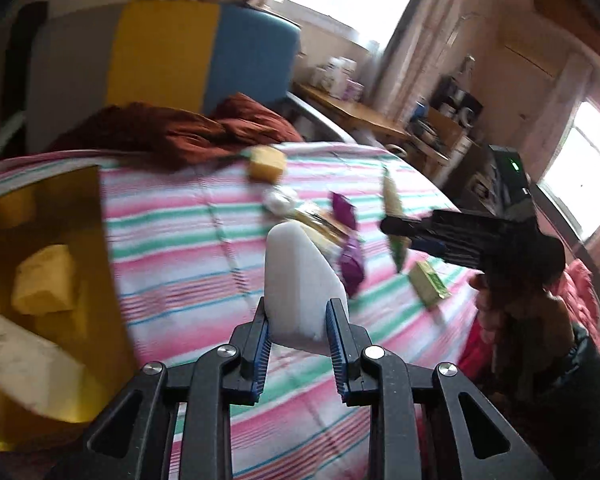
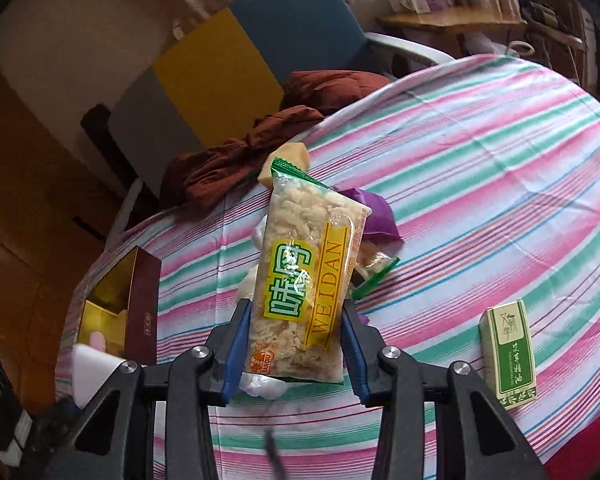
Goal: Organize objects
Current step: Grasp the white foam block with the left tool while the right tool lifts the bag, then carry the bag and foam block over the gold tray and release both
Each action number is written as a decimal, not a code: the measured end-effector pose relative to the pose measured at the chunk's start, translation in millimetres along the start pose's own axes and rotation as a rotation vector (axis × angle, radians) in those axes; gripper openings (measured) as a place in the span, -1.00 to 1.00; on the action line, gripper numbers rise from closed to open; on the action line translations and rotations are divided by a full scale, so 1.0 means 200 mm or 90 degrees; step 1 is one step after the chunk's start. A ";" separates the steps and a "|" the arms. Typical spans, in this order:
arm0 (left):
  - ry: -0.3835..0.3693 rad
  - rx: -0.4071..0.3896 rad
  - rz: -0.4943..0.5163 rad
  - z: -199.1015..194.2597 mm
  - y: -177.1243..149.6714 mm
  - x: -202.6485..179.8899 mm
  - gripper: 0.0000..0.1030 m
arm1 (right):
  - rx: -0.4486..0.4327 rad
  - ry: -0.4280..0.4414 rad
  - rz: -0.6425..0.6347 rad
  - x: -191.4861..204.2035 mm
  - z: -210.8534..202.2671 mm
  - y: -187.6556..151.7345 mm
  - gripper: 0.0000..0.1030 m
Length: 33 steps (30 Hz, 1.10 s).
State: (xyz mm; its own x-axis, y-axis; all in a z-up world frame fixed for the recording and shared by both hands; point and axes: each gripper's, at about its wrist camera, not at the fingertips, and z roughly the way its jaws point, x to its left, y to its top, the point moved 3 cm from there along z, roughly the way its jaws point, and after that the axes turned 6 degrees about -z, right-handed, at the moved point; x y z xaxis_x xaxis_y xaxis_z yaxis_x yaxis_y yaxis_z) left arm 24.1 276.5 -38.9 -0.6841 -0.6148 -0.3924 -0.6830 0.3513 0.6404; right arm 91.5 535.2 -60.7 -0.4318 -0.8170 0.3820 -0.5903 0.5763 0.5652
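Note:
My left gripper (image 1: 298,312) is shut on a white foam block (image 1: 300,280) and holds it above the striped bedsheet (image 1: 188,248), just right of the gold-lined box (image 1: 48,264). That box holds a yellow sponge (image 1: 44,280) and a pale block. My right gripper (image 2: 296,316) is shut on a clear snack packet labelled WEIDAN (image 2: 304,280) and holds it above the sheet (image 2: 480,184). The right gripper also shows in the left wrist view (image 1: 396,226). The box shows at the left of the right wrist view (image 2: 140,304).
On the sheet lie a green carton (image 2: 508,356), purple wrappers (image 1: 350,236), another snack packet (image 2: 374,268), a yellow sponge (image 1: 266,162) and a white wad (image 1: 278,200). A brown blanket (image 1: 172,128) lies by the headboard. A wooden desk (image 1: 352,112) stands beyond the bed.

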 end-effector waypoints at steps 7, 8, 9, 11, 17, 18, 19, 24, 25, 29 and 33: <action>0.090 -0.052 -0.023 -0.18 0.02 0.18 -0.48 | 0.008 0.004 -0.060 0.15 0.01 -0.04 -0.18; 0.101 -0.059 -0.026 -0.20 0.02 0.20 -0.48 | 0.008 0.008 -0.065 0.18 0.01 -0.05 -0.18; 0.113 -0.068 -0.027 -0.23 0.02 0.22 -0.48 | 0.006 0.013 -0.073 0.21 0.01 -0.04 -0.18; 0.130 -0.081 -0.028 -0.27 0.02 0.26 -0.48 | 0.005 0.022 -0.087 0.27 0.01 -0.04 -0.18; 0.170 -0.118 -0.039 -0.42 0.02 0.36 -0.48 | 0.008 0.065 -0.144 0.54 0.03 -0.04 -0.18; 0.173 -0.121 -0.042 -0.43 0.02 0.37 -0.48 | 0.011 0.073 -0.154 0.58 0.04 -0.04 -0.18; 0.178 -0.126 -0.046 -0.45 0.02 0.39 -0.48 | 0.014 0.081 -0.166 0.63 0.06 -0.05 -0.18; 0.189 -0.141 -0.073 -0.54 0.01 0.49 -0.48 | 0.035 0.111 -0.216 0.86 0.13 -0.08 -0.18; 0.189 -0.143 -0.081 -0.56 0.01 0.51 -0.48 | 0.039 0.117 -0.226 0.91 0.15 -0.09 -0.18; 0.219 -0.173 -0.125 -0.71 -0.01 0.68 -0.48 | 0.055 0.138 -0.258 1.07 0.21 -0.13 -0.18; 0.266 -0.196 -0.158 -0.85 -0.05 0.84 -0.48 | 0.072 0.149 -0.298 1.19 0.26 -0.18 -0.18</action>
State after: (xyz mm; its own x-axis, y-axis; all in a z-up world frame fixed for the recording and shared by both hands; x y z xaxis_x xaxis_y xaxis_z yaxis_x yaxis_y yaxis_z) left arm -40.9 48.9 0.7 -0.3107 -0.9012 -0.3022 -0.6613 -0.0234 0.7497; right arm -26.9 320.9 -28.0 0.0514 -0.9618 0.2688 -0.7586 0.1375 0.6369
